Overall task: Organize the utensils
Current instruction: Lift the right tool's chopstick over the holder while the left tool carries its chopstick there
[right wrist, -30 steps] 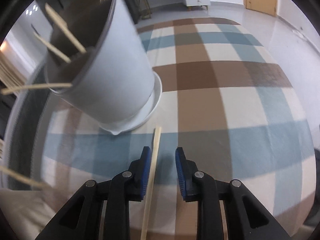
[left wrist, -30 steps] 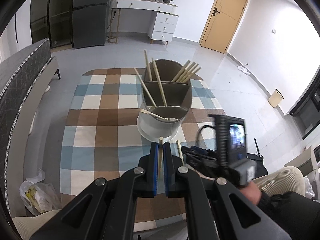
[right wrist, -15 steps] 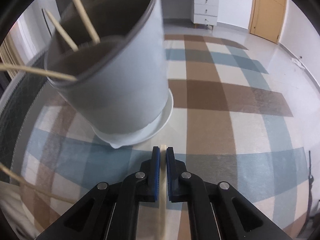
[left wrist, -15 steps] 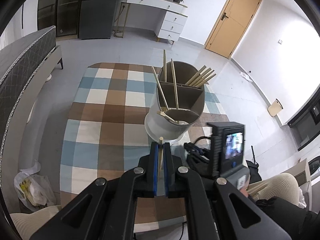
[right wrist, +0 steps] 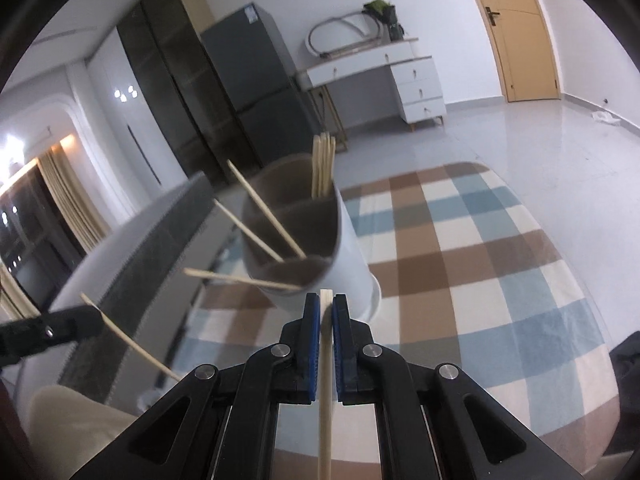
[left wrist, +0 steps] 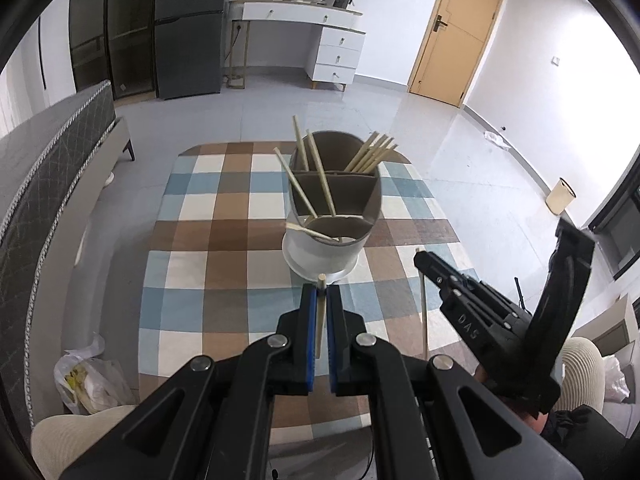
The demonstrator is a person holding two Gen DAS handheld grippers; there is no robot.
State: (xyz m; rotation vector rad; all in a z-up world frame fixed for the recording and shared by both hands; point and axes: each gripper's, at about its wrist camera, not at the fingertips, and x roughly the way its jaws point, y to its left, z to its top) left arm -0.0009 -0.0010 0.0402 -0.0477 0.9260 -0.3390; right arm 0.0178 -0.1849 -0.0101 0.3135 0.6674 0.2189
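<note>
A white utensil holder (left wrist: 332, 216) with brown dividers stands on the checked tablecloth (left wrist: 224, 240) and holds several wooden chopsticks. My left gripper (left wrist: 321, 294) is shut on a chopstick (left wrist: 319, 320), just short of the holder's base. To its right my right gripper (left wrist: 420, 258) hangs above the cloth, shut on another chopstick (left wrist: 423, 304). In the right wrist view the right gripper (right wrist: 326, 304) clamps that chopstick (right wrist: 325, 380) in front of the holder (right wrist: 320, 240). The left gripper (right wrist: 94, 318) with its stick shows at the left edge.
A grey bed (left wrist: 44, 184) runs along the table's left side. A plastic bag (left wrist: 86, 380) lies on the floor near its foot. A white dresser (left wrist: 320, 36), a dark fridge (left wrist: 188, 28) and a wooden door (left wrist: 460, 32) stand at the far wall. A person's knee (left wrist: 576, 364) shows at the right.
My right gripper closed on the chopstick that lay on the cloth and lifted it, tilting up toward the holder's rim. The left gripper rose slightly with its chopstick.
</note>
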